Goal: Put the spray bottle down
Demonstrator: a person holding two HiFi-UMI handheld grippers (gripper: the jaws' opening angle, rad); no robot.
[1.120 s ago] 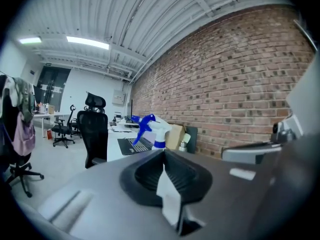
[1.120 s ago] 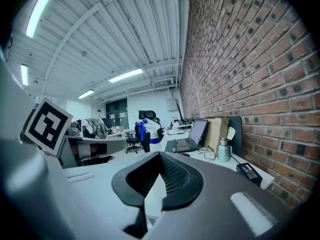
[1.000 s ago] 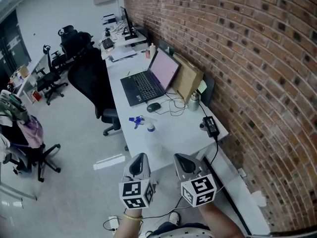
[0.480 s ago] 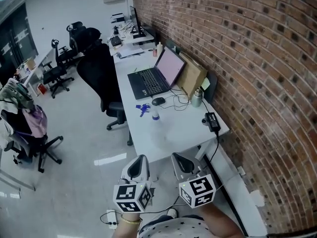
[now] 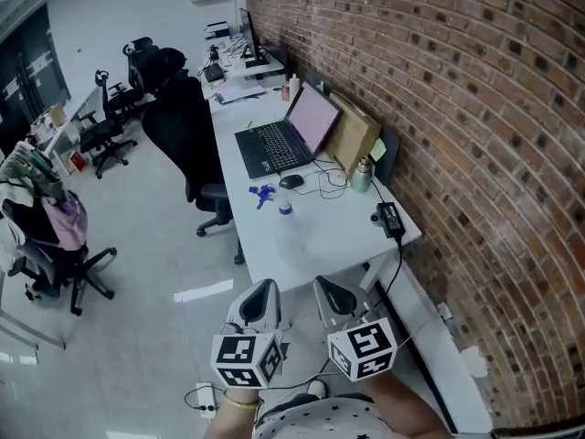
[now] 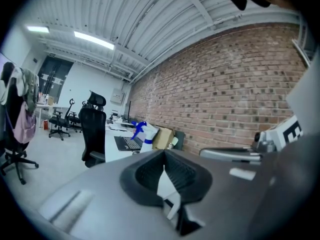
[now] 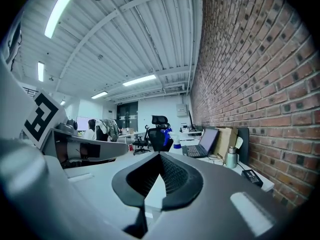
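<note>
The clear spray bottle [image 5: 284, 208] with a blue trigger head stands upright on the white desk [image 5: 320, 240], in front of the laptop. Nothing holds it. It also shows far off in the left gripper view as the spray bottle [image 6: 143, 134] and in the right gripper view as the spray bottle [image 7: 175, 140]. My left gripper [image 5: 260, 294] and right gripper [image 5: 329, 293] hang side by side low in the head view, short of the desk's near edge. The left gripper [image 6: 164, 168] and the right gripper [image 7: 159, 170] are both shut and empty.
On the desk are an open laptop [image 5: 279, 141], a mouse [image 5: 292, 182], a cardboard box [image 5: 357, 141], a metal flask [image 5: 363, 176] and a power adapter [image 5: 390, 219] with cables. A black office chair [image 5: 183, 140] stands to the left of the desk. A brick wall [image 5: 457, 108] runs along the right.
The view has drawn back from the desk, so the bottle and laptop look farther away. Both grippers sit a little lower in the frame. The bottle has not moved.
</note>
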